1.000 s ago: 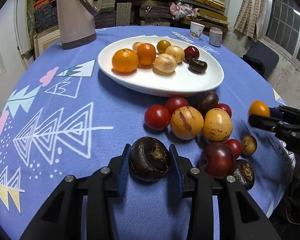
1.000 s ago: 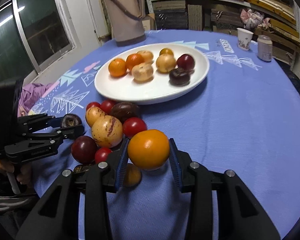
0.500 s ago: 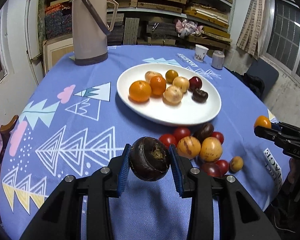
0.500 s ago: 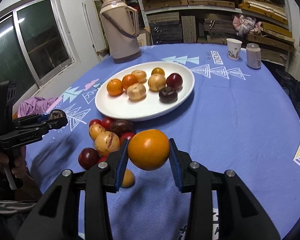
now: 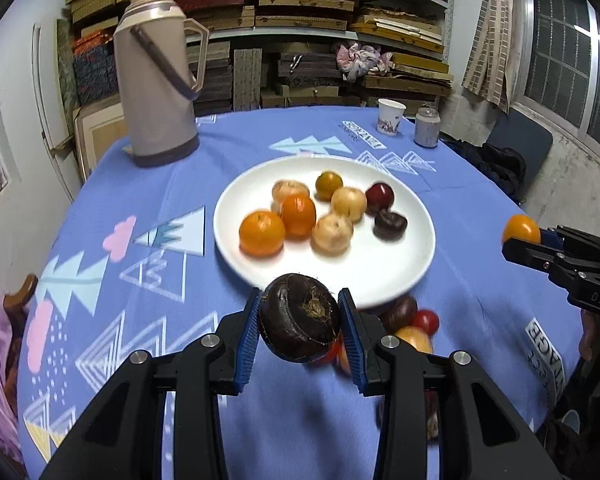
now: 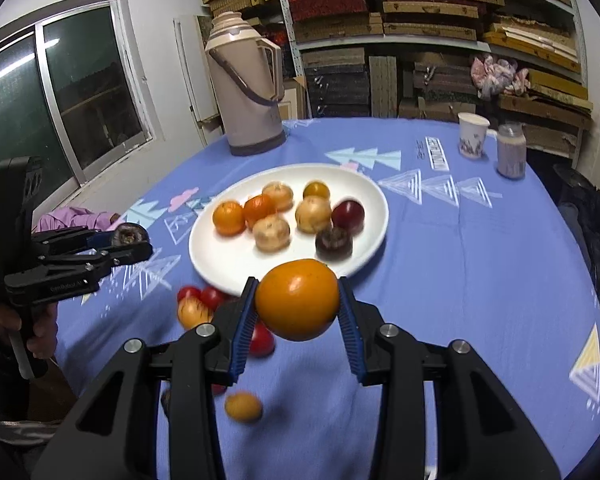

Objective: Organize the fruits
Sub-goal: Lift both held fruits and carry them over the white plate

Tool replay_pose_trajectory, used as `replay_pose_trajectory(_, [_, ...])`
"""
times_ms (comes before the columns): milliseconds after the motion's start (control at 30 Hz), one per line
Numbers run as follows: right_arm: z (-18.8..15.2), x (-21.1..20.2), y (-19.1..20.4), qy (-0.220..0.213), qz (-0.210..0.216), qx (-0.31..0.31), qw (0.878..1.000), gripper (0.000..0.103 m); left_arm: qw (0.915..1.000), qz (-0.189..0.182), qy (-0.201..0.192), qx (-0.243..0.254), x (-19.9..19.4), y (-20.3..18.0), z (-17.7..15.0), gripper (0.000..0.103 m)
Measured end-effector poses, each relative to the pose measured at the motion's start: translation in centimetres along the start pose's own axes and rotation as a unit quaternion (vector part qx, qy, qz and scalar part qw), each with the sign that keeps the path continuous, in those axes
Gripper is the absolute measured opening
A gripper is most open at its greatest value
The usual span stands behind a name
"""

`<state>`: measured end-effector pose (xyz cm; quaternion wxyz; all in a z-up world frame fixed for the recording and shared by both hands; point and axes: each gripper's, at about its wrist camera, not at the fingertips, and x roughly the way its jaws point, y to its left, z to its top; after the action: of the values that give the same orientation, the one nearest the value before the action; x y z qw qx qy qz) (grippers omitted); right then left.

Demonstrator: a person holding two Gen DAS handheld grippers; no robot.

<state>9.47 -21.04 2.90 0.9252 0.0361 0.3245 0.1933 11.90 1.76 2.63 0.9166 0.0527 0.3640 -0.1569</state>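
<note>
Left tongs (image 5: 300, 330): clamping a dark brown, flattish fruit (image 5: 298, 318) between the blue pads, jaws narrowed onto it, carrying it above the table near the plate's 6 o'clock rim.
Right tongs (image 6: 297, 312): squeezing a smooth orange fruit (image 6: 297, 299), also hanging in the air short of the plate's near rim.
Plate (image 6: 364, 256): white, sitting mid-table on the blue cloth (image 5: 140, 184); holding eight pieces: two oranges, three pale tan fruits, one small yellow-green one, one dark red, one dark brown.
Loose pile (image 6: 198, 304): lying at the plate's 7 o'clock in the right view; blurred and partly hidden behind the tongs, so I am counting at least five, red, tan-striped and one small yellow.
Background: one thermos (image 5: 156, 76) at 11 o'clock of the plate, one paper cup (image 5: 390, 117) and one small can (image 5: 427, 127) at 1 o'clock.
Risk: both fruits are round and pinched only at the sides, so either may be slipping out if tilted. Both tongs are heading for one plate and could be colliding, or knocking fruit already resting there off the rim.
</note>
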Motion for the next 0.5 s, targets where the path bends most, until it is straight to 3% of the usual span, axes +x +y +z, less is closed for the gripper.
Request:
replay_pose_trajectory(233, [4.2,3.3,-0.8,-0.015,0.003,0.005,1.0,0.038,1.0,0.002,-0.009,-0.004,3.5,0.4,4.3,0.038])
replay_pose_trajectory(500, [6.7,10.6,-2.1,0.023,0.008,0.025,0.999,0.038,0.9997,0.011,0.01,-0.018,8.4,1.4,7.0,0.038])
